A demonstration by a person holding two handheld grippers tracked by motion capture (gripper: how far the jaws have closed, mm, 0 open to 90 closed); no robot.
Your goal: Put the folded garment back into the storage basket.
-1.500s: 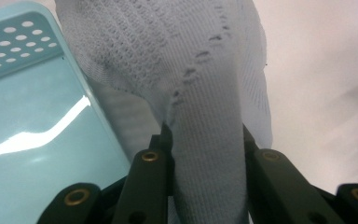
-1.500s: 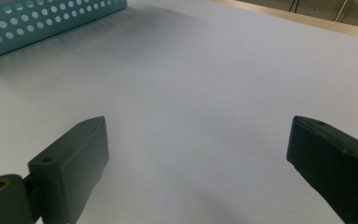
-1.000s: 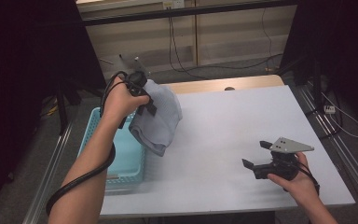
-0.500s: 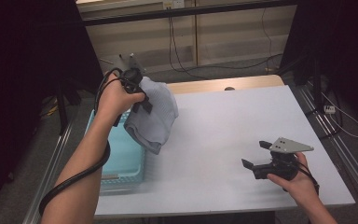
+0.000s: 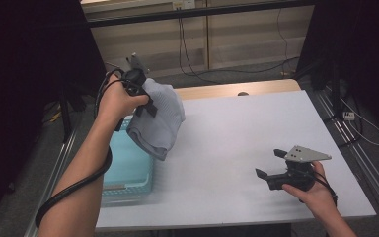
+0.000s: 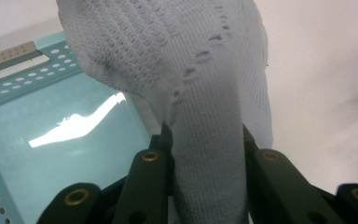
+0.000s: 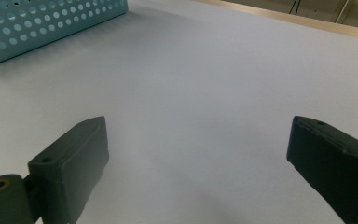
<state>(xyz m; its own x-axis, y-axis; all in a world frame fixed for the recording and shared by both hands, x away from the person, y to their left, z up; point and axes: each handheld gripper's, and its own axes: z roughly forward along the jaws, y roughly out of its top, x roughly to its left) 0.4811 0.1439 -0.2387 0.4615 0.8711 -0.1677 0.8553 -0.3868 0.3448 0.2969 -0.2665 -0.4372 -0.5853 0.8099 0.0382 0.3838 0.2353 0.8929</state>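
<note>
A pale grey knitted garment (image 5: 159, 118) hangs bunched in the air over the table's left edge, partly above the turquoise basket (image 5: 128, 170). My left gripper (image 5: 145, 103) is shut on its upper fold; in the left gripper view the cloth (image 6: 205, 93) rises between both black jaws, with the basket (image 6: 51, 135) below. My right gripper (image 5: 269, 165) rests low at the table's front right, held by a hand, jaws open with nothing between them. In the right gripper view its fingers (image 7: 74, 158) frame bare white tabletop.
The white table (image 5: 246, 128) has a wooden strip along its far edge. The perforated turquoise basket's corner (image 7: 37, 23) lies to the far left of the right gripper. Metal rails run along both sides of the table, and cables cross the floor behind.
My left hand has carried the garment a little to the left and back, toward the basket. The right gripper has stayed still.
</note>
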